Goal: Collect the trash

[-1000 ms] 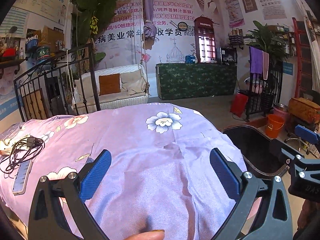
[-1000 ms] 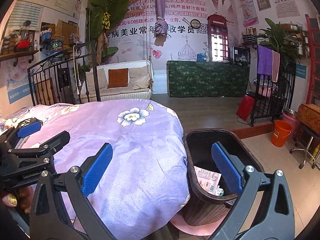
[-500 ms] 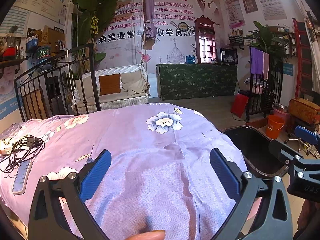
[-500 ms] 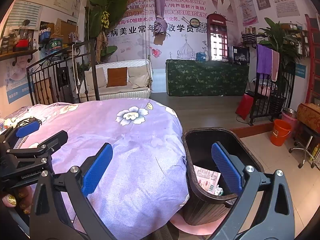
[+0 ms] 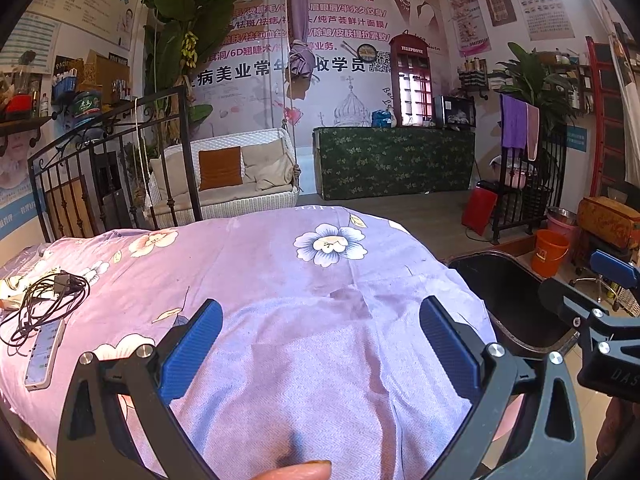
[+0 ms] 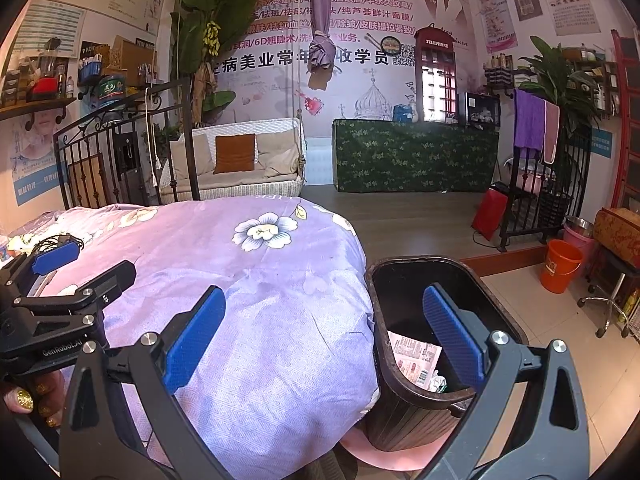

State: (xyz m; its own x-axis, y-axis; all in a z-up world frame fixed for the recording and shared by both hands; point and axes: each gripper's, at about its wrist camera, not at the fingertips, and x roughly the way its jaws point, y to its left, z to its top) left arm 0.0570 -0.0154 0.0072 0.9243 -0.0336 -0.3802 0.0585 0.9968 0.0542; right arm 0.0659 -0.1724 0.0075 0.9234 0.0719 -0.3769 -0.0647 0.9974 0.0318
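A dark trash bin (image 6: 404,396) stands at the bed's right side, with printed paper trash (image 6: 414,360) and a crumpled scrap inside; its rim also shows in the left wrist view (image 5: 516,268). My right gripper (image 6: 322,338) is open and empty, held above the bed edge and the bin. My left gripper (image 5: 320,346) is open and empty over the purple flowered bedspread (image 5: 280,280). Each gripper shows at the edge of the other's view.
A tangle of black cable (image 5: 44,300) and a white power strip (image 5: 44,354) lie on the bed at the left. A black iron bed frame (image 5: 120,176) stands behind. An orange bucket (image 6: 560,266) and a stool (image 6: 608,300) stand on the floor at right.
Both views have shifted only slightly; the right gripper has crept a little to the left over the bed. Both grippers stay open and empty.
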